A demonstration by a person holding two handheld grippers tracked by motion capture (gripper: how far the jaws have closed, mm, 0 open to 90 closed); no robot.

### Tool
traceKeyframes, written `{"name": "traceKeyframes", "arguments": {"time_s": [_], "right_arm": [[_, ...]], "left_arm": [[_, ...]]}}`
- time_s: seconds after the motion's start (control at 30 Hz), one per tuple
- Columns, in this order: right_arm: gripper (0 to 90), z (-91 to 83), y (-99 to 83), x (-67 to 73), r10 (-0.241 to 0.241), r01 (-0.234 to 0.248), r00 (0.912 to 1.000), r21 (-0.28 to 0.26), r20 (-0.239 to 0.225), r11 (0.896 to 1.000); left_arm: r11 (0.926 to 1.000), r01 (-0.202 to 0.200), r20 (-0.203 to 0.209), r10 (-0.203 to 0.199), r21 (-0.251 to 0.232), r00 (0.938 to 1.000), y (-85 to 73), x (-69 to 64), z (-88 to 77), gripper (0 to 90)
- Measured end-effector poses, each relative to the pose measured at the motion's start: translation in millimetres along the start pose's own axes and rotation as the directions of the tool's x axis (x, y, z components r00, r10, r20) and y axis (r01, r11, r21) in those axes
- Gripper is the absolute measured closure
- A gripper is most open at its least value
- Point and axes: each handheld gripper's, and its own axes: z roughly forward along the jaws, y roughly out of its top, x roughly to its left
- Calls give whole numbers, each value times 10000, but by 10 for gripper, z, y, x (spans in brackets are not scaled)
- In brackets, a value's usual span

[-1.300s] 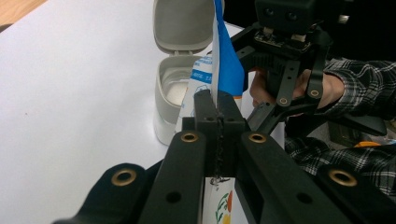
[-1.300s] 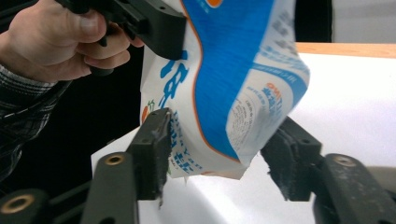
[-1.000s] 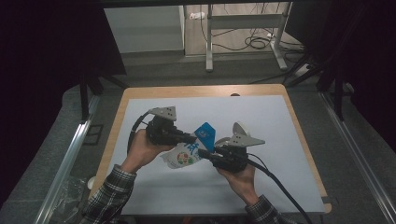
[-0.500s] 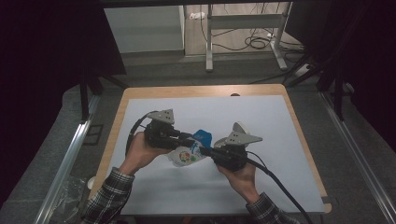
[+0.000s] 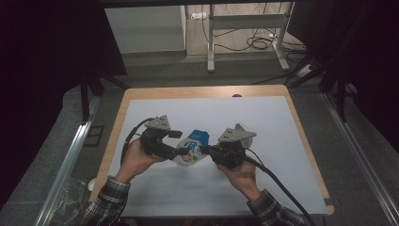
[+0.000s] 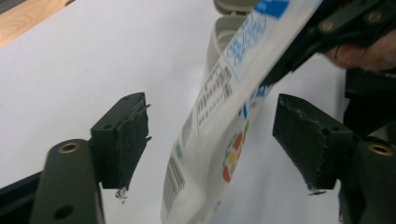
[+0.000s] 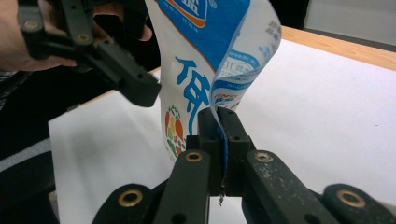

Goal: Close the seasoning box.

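Pinched by its edge in the right gripper (image 7: 219, 140), the pouch (image 5: 192, 151) hangs between the left gripper's (image 6: 212, 140) 2 parted jaws; if closed off-centre, film could be missed or torn.

White sheet (image 5: 235, 113) is covering most of the wooden table (image 5: 202, 92), with bare wood showing along the far and left edges. Far side: metal frame (image 5: 211, 42) is standing on the floor, cables (image 5: 259, 43) lying between its legs. Aluminium rail (image 5: 70, 155) is running along the table's left.
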Motion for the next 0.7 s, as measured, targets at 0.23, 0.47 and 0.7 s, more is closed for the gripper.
{"name": "traceKeyframes", "arguments": {"time_s": [0.23,0.47,0.7], "right_arm": [[896,59,114,-10,-255,246,9996,570,153,9981],[896,135,189,-13,-467,439,9986,1104,230,9929],[896,228,285,-21,-708,632,9967,1701,390,9834]], "left_arm": [[9997,94,-676,-79,216,9977,-199,-68,-10,164],[9978,462,-1212,-402,473,9918,-389,-110,29,94],[9939,998,-1501,-917,471,9844,-641,-158,50,61]]}}
